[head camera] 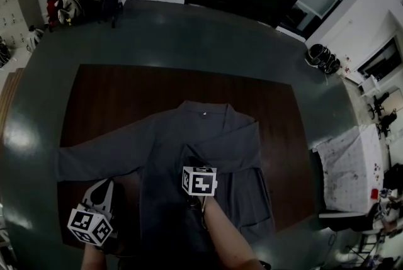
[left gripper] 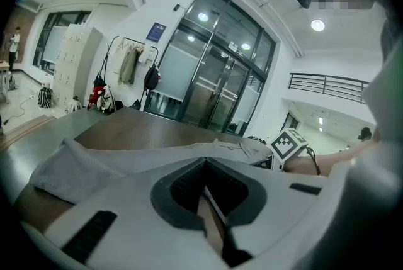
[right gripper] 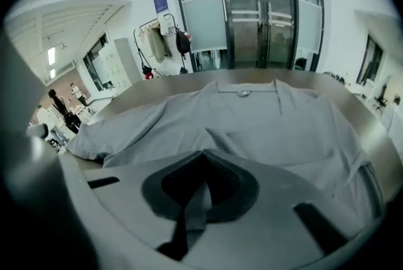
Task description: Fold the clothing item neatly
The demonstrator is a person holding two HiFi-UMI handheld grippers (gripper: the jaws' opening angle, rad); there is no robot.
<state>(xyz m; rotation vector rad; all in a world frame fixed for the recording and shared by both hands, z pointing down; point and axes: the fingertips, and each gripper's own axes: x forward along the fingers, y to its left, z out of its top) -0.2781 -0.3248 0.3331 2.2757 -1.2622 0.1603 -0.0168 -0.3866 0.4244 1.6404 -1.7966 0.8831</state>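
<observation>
This is a large institutional lobby set up as a workspace, shown by tall glass doors at top centre, a coat rack and lockers at left, a balcony railing at right, and a wooden table on a grey floor.

No legible text, blue wall sign too small to read, perhaps a notice
</observation>
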